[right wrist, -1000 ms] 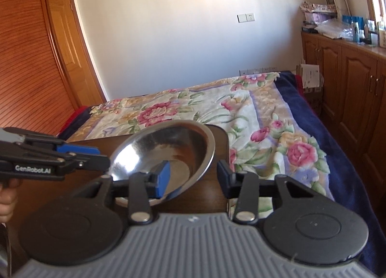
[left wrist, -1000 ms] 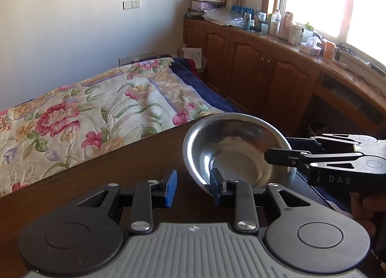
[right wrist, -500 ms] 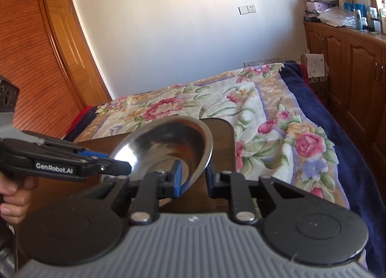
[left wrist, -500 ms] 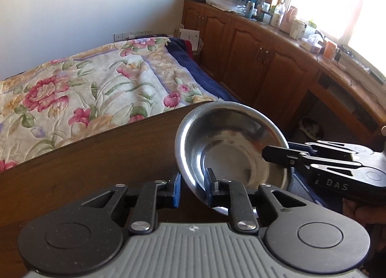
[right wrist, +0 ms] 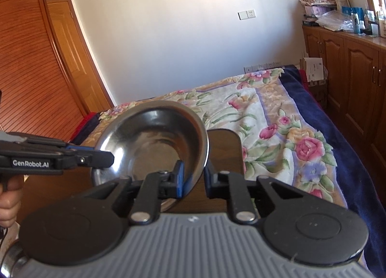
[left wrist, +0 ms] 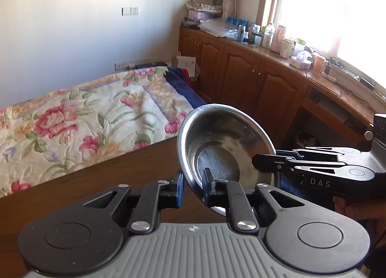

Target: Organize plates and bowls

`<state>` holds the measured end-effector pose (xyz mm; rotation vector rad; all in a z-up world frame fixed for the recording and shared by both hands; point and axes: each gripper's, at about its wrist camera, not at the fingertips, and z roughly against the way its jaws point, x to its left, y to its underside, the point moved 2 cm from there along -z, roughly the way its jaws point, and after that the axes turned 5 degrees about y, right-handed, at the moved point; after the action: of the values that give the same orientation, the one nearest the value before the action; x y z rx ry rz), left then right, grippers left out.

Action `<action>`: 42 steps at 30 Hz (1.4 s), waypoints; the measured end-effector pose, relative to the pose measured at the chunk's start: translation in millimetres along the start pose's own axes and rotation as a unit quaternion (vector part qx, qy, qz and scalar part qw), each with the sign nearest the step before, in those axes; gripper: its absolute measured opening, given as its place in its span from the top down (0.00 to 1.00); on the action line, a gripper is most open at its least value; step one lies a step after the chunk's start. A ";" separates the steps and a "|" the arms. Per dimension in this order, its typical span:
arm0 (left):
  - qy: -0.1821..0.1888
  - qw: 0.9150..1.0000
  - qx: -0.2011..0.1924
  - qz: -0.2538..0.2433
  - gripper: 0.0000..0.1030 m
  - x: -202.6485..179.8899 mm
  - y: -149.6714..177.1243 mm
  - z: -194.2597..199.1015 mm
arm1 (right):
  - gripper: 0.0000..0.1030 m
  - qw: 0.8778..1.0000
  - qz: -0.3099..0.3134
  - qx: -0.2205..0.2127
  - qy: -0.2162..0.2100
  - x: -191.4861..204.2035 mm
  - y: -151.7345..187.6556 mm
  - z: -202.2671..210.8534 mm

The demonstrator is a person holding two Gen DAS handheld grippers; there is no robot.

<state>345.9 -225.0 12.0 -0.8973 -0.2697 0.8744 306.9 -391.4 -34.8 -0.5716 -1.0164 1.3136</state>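
A shiny steel bowl (left wrist: 224, 147) is held up above the dark wooden table (left wrist: 96, 181), tilted. My left gripper (left wrist: 193, 186) is shut on the bowl's near rim, one pad inside and one outside. My right gripper (right wrist: 194, 180) is shut on the opposite rim of the same bowl (right wrist: 154, 138). In the left wrist view the right gripper (left wrist: 267, 163) comes in from the right. In the right wrist view the left gripper (right wrist: 106, 157) comes in from the left.
A bed with a floral quilt (left wrist: 84, 118) lies beyond the table's far edge. Wooden cabinets (left wrist: 253, 84) with bottles on top run along the right wall under a window. A wooden wardrobe (right wrist: 36, 72) stands at the left.
Both grippers have closed from open onto the bowl's rim. The bowl has risen off the table and tilted.
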 end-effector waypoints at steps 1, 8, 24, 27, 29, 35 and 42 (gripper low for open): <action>-0.002 1.000 -0.002 -0.002 0.83 -1.3 0.3 4.8 | 0.81 1.000 0.002 -0.002 0.000 2.0 -1.3 2.6; -0.012 1.000 -0.022 -0.014 0.83 -7.4 6.9 37.7 | 0.82 1.000 0.015 -0.014 -0.003 18.5 -7.1 23.8; -0.003 0.999 -0.039 -0.018 0.83 -14.4 51.6 98.0 | 0.82 0.999 0.031 -0.017 -0.014 52.4 10.6 61.4; -0.003 0.999 -0.041 -0.018 0.83 -14.6 61.2 107.3 | 0.82 0.999 0.035 -0.014 -0.015 59.7 18.2 68.2; -0.003 0.999 -0.043 -0.019 0.83 -14.9 68.1 113.0 | 0.82 0.999 0.037 -0.014 -0.016 64.6 23.6 73.0; -0.002 0.999 -0.044 -0.014 0.83 -13.4 91.5 127.0 | 0.82 0.999 0.040 -0.009 -0.021 78.3 38.6 84.9; -0.001 0.999 -0.040 0.003 0.82 -5.0 119.8 137.4 | 0.82 0.998 0.047 -0.003 -0.030 94.2 52.8 94.5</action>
<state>202.3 -112.7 4.9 -0.9718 -0.3056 0.8748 193.3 -308.1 -7.3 -0.5942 -1.0533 1.4180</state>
